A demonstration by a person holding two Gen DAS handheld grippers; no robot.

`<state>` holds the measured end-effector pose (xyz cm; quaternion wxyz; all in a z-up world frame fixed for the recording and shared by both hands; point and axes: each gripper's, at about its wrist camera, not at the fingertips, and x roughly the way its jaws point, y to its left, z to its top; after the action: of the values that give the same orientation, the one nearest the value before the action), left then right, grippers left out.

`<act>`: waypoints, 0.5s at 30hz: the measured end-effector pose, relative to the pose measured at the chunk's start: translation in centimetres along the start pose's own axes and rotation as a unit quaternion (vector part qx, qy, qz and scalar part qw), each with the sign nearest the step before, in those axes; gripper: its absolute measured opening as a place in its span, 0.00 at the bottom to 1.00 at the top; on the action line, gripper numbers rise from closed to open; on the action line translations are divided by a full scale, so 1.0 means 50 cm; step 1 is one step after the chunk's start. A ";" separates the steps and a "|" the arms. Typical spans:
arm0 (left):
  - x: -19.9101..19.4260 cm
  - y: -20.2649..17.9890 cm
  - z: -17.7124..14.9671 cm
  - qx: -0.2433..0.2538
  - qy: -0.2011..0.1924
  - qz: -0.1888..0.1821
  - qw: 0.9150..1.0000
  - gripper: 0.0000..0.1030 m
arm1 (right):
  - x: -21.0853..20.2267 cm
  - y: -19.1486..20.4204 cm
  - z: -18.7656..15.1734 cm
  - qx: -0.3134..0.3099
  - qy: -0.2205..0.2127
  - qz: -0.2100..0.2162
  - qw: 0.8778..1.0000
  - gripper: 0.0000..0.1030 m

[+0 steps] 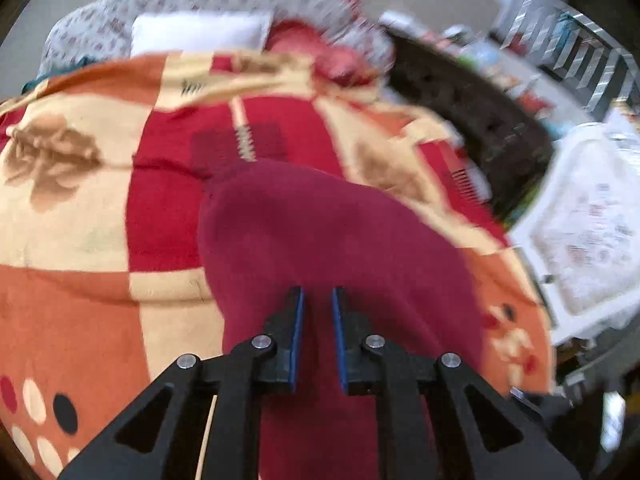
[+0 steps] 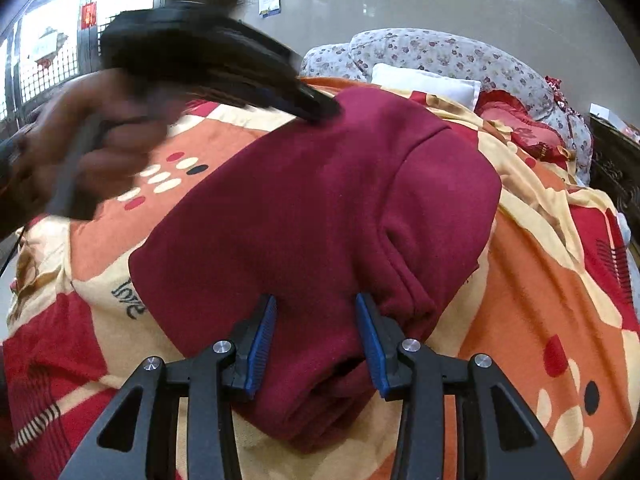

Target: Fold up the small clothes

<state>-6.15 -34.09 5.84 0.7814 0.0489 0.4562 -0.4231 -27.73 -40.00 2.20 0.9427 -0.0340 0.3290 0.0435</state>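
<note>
The right claw (image 2: 316,344) grips the maroon garment's (image 2: 320,200) folded near edge on the bed's blanket (image 2: 540,280), while the left claw (image 1: 318,336), at its 10 o'clock corner, is narrowed to a slit with nothing pinched.

left gripper (image 1: 317,300) – fingers nearly closed, seemingly | right gripper (image 2: 316,308) – fingers parted

Bed (image 2: 532,280) covered by a blanket (image 1: 80,208) patterned in red, orange and cream. Lying directly on it — a folded maroon garment (image 2: 312,208) at centre. At the far end, a white pillow (image 2: 428,82) against floral bedding (image 2: 452,54).
</note>
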 end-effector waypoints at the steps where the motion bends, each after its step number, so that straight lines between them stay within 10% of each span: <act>1: 0.039 0.004 0.002 -0.001 0.024 0.021 1.000 0.12 | -0.001 -0.004 -0.001 0.006 -0.003 0.005 1.000 0.43; 9: 0.010 -0.011 -0.018 0.019 -0.024 0.039 0.999 0.14 | 0.000 -0.009 0.002 0.015 -0.005 0.011 1.000 0.43; 12: -0.074 -0.010 -0.040 0.018 -0.082 0.040 0.996 0.55 | -0.021 0.000 0.027 0.010 0.012 0.015 1.000 0.43; 15: -0.111 -0.015 -0.058 0.027 -0.105 0.040 0.993 0.57 | -0.089 -0.024 0.081 0.043 -0.044 0.008 0.998 0.50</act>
<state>-9.89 -29.77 8.57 0.8398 0.0436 0.3575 -0.4063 -28.57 -41.10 8.17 0.9566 0.0115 0.2888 0.0381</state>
